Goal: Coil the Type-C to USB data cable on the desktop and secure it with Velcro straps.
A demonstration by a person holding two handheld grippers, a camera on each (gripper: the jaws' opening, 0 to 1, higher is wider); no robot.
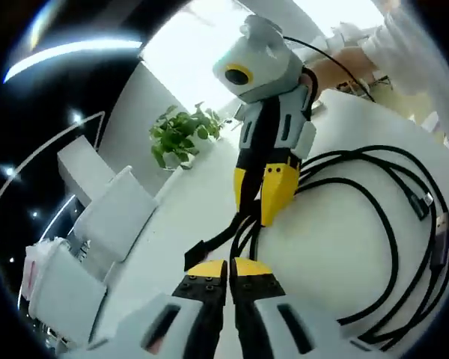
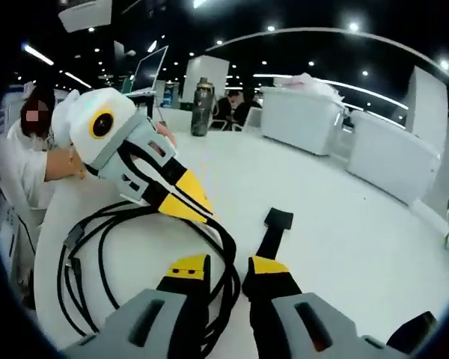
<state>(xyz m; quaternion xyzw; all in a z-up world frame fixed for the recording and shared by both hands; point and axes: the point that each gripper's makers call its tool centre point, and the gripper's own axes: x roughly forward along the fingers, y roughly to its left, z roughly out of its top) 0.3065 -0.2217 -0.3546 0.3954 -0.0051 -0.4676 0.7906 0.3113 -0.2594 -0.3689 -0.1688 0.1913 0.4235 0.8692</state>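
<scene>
One coiled cable [image 1: 393, 224] on the table [image 2: 314, 187]; left gripper [image 1: 228, 271] jaws clenched on its strap [image 2: 273, 232], right gripper [image 2: 228, 267] released.

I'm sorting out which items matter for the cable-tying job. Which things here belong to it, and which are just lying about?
Part of the job:
- black cable, coiled in loops on the white table
- black Velcro strap on the cable
- left gripper
- right gripper

Just lying about:
- potted plant
- white boxes
- dark bottle
- laptop

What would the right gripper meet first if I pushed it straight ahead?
Most likely the black Velcro strap, lying on the white desktop just ahead of the right gripper. The coiled cable sits to the side; depth is uncertain.
</scene>
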